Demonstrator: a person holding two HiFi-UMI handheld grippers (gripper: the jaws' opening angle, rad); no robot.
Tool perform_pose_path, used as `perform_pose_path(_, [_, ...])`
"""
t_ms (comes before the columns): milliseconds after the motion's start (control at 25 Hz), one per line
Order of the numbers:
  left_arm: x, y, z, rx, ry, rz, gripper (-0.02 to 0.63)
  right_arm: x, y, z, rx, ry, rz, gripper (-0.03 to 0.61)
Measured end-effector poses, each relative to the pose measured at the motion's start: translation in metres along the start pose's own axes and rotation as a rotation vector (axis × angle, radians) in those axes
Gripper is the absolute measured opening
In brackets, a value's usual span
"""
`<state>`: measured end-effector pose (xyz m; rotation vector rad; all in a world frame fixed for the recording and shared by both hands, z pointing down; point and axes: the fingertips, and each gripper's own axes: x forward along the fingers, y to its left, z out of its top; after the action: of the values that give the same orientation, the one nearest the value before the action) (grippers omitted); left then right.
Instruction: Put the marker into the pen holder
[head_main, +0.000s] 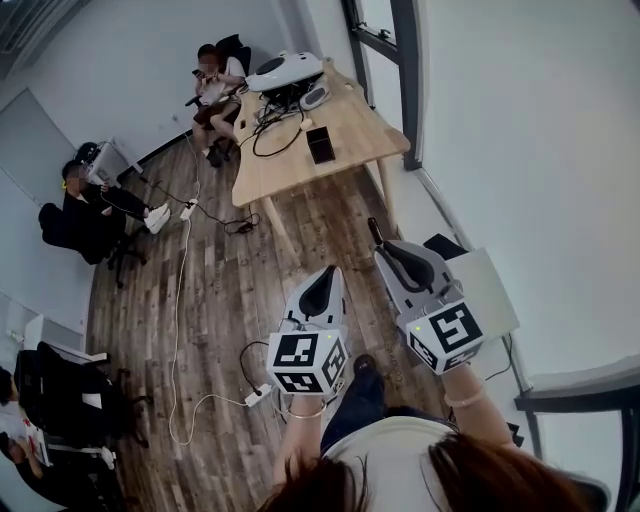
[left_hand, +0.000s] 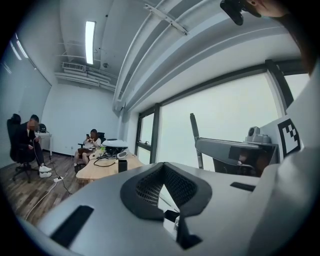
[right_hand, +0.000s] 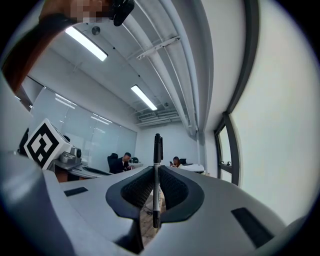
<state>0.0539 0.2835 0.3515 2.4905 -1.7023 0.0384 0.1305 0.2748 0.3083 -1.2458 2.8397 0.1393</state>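
Right gripper pinches the marker, far end projecting past the tips; left gripper is pressed together, empty; no pen holder in view, so a loosened pinch risks a drop to the floor.

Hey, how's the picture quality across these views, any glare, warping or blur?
Head view: fisheye bends the walls; even light, light wooden table sharp. Left gripper view: window blown out white. Right gripper view: ceiling strip lights glare, black-and-white marker between the jaws sharp.
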Motion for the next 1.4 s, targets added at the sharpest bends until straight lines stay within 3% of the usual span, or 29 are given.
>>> perform_pose_path(880, [0.123,0.133,0.024,-0.012,0.002,-0.059,0.017,0.18,-0.054,-0.015,0.01,0.025,-0.052,0.064])
perform_pose_path(1400, [0.177,0.168,0.019,-0.027,0.019,-0.101,0.017,0.236,-0.082,-0.029,0.041,0.055,-0.057,0.066])
